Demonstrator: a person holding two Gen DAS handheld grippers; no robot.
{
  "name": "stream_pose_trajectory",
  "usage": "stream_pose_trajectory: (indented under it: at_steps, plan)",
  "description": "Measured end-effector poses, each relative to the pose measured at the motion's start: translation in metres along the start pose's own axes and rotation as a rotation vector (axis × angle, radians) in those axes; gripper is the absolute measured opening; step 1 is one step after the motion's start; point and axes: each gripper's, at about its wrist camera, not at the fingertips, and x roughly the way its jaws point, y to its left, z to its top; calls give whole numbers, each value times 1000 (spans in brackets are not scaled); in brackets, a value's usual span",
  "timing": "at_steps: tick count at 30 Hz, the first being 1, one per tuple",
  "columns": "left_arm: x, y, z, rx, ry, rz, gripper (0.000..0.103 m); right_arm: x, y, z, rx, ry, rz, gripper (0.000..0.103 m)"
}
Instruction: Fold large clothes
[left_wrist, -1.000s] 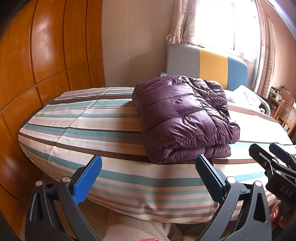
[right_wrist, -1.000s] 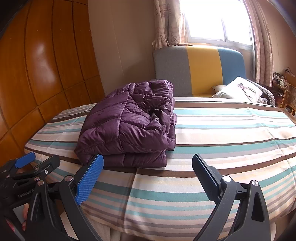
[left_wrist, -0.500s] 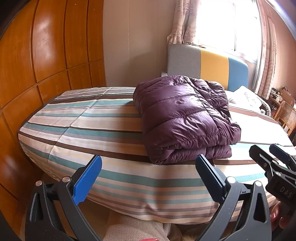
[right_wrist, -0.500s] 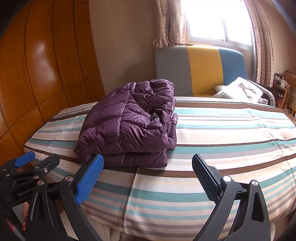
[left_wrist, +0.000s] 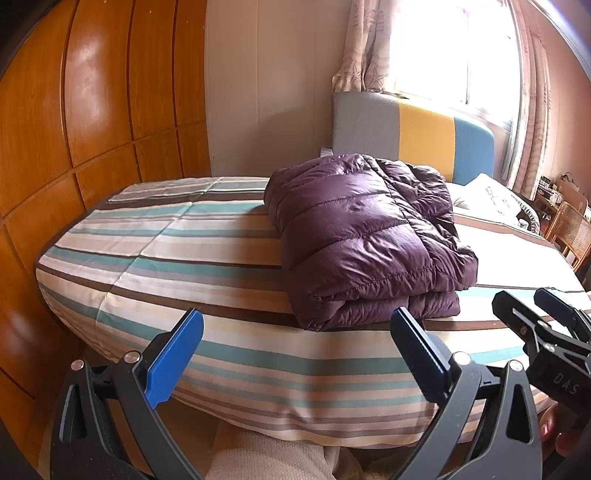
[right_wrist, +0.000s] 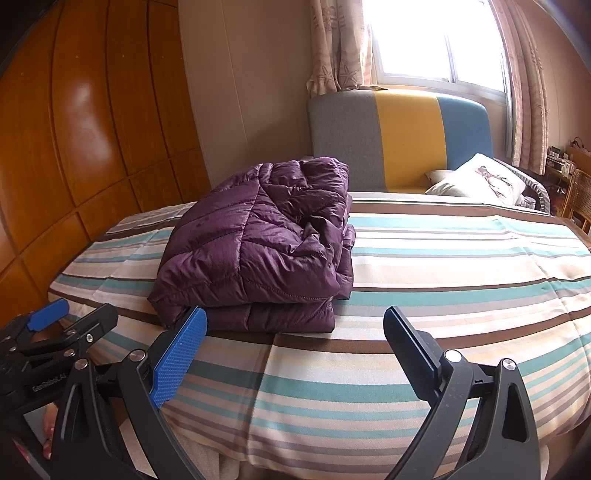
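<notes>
A purple quilted down jacket (left_wrist: 365, 236) lies folded in a thick stack on the striped bed (left_wrist: 184, 258); it also shows in the right wrist view (right_wrist: 258, 247). My left gripper (left_wrist: 295, 350) is open and empty, held back from the bed's near edge, short of the jacket. My right gripper (right_wrist: 291, 347) is open and empty, also in front of the bed edge, just right of the jacket's near end. Each gripper shows at the edge of the other's view: the right one (left_wrist: 543, 321), the left one (right_wrist: 66, 321).
A wooden wardrobe wall (left_wrist: 74, 129) runs along the left of the bed. A grey, yellow and blue headboard (right_wrist: 399, 136) and a white pillow (right_wrist: 480, 181) are at the far end under a window. A wicker chair (left_wrist: 572, 232) stands at the far right.
Both grippers have barely shifted. The jacket lies as before.
</notes>
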Motion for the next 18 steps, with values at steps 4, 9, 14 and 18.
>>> stream_pose_trajectory:
  at_steps: [4, 9, 14, 18]
  plan:
    - [-3, -2, 0, -1, -10, -4, 101, 0, 1, 0, -2, 4, 1, 96]
    - [0, -1, -1, -6, 7, 18, 101, 1, 0, -1, 1, 9, 4, 96]
    - [6, 2, -2, -18, 34, 4, 101, 6, -4, -1, 10, 23, 4, 96]
    - [17, 9, -1, -31, 66, 10, 101, 18, -23, 1, 57, 49, -16, 96]
